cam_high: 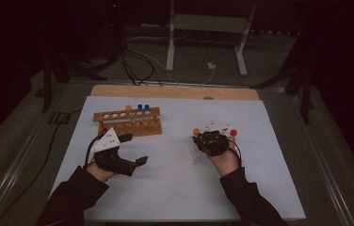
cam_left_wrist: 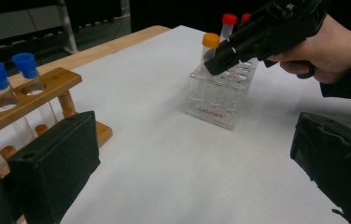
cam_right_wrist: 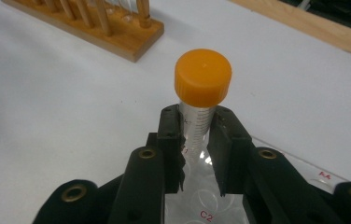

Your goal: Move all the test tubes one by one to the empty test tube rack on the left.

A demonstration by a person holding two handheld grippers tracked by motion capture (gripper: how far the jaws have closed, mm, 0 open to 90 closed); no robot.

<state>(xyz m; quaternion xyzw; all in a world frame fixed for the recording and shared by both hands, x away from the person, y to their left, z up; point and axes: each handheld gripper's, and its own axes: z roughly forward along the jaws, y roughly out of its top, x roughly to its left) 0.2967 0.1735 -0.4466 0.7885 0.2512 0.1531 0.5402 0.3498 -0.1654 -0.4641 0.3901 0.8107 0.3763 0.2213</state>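
Orange-capped tube [cam_right_wrist: 197, 114], standing in the clear rack [cam_left_wrist: 220, 95], sits clamped just under its cap between the right gripper's [cam_right_wrist: 196, 140] closed jaws; a straight, vertical lift should free it cleanly.

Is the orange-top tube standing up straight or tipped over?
Standing up. The orange-top tube sits upright in the clear rack, with the right tool shut on it just below its cap.

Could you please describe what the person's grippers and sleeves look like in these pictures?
Both grippers are black, each with two flat, blocky jaws; the right gripper has serrated inner pad edges and brass-coloured eyelets. The left gripper carries a pale three-cornered plate with dark dots, as does the right. Thin black cables loop at each hand. Both sleeves are dark.
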